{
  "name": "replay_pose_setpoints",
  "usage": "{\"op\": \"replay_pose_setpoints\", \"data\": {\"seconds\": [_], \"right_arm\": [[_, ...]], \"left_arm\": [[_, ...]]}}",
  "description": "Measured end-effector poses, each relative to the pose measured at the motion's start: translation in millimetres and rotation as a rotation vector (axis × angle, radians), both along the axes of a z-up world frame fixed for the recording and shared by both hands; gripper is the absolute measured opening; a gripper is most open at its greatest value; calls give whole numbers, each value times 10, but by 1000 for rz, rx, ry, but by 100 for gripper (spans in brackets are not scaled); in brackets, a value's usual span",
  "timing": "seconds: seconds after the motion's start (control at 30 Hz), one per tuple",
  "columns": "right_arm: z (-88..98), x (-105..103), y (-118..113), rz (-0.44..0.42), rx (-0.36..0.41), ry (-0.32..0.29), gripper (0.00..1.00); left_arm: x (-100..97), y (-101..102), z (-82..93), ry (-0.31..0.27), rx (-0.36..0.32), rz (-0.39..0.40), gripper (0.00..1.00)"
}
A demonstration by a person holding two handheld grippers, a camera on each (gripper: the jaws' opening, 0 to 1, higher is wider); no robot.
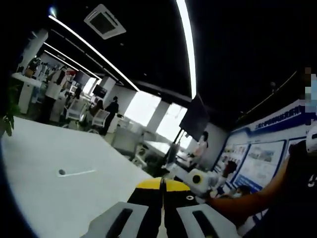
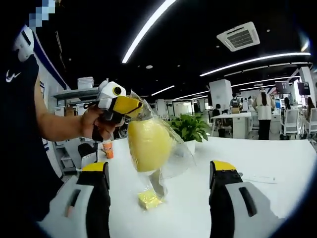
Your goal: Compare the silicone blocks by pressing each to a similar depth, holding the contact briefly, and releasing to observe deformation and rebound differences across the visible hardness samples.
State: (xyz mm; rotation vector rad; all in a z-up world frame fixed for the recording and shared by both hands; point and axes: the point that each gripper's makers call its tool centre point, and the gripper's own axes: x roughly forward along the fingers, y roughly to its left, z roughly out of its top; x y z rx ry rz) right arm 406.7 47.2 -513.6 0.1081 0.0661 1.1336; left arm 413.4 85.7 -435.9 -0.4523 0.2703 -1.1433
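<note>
A clear plastic bag (image 2: pixel 171 153) hangs over the white table (image 2: pixel 267 163), with a rounded yellow silicone block (image 2: pixel 148 144) inside it. The bag's lower end, holding a small yellow-green piece (image 2: pixel 148 200), reaches the tabletop. In the right gripper view my left gripper (image 2: pixel 130 106), held in a hand, is shut on the bag's top. In its own view the left gripper (image 1: pixel 162 185) has its yellow-tipped jaws pressed together. My right gripper (image 2: pixel 159 168) stands wide open, one jaw on each side of the hanging bag without touching it. It also shows as a white body (image 1: pixel 198 179) at the right of the left gripper view.
A potted plant (image 2: pixel 190 128) stands on the table behind the bag, and an orange bottle (image 2: pixel 108 148) at its left edge. The tabletop has a small round hole (image 1: pixel 62 172). Desks, chairs and people fill the office beyond.
</note>
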Motion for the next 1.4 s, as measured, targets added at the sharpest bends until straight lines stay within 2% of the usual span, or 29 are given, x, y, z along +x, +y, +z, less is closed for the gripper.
{"op": "replay_pose_setpoints", "data": {"seconds": [0.07, 0.33, 0.4, 0.6, 0.7, 0.83, 1.03, 1.33, 1.4], "right_arm": [[49, -13, 24, 10, 22, -16, 68], [136, -25, 120, 49, 88, -9, 55], [126, -30, 143, 61, 82, -9, 52], [153, -82, 178, 90, 102, -4, 37], [145, -86, 196, 98, 117, 33, 39], [182, -89, 179, 104, 133, 24, 31], [195, -100, 185, 112, 139, 36, 28], [141, -187, 220, 158, 94, 78, 20], [110, -213, 231, 172, 80, 91, 17]], "left_arm": [[-25, -6, -1, 3, -4, -6, 0], [-83, -54, 4, 12, -13, -30, 0], [-96, -66, 15, 12, -17, -34, 0], [-109, -68, 38, 18, -33, -35, 0], [-111, -69, 44, 17, -35, -34, 0], [-110, -61, 54, 22, -44, -28, 0], [-112, -49, 57, 22, -47, -22, 0], [-116, 21, -12, 3, -32, -10, 0], [-123, 31, -56, -22, -6, -1, 0]]}}
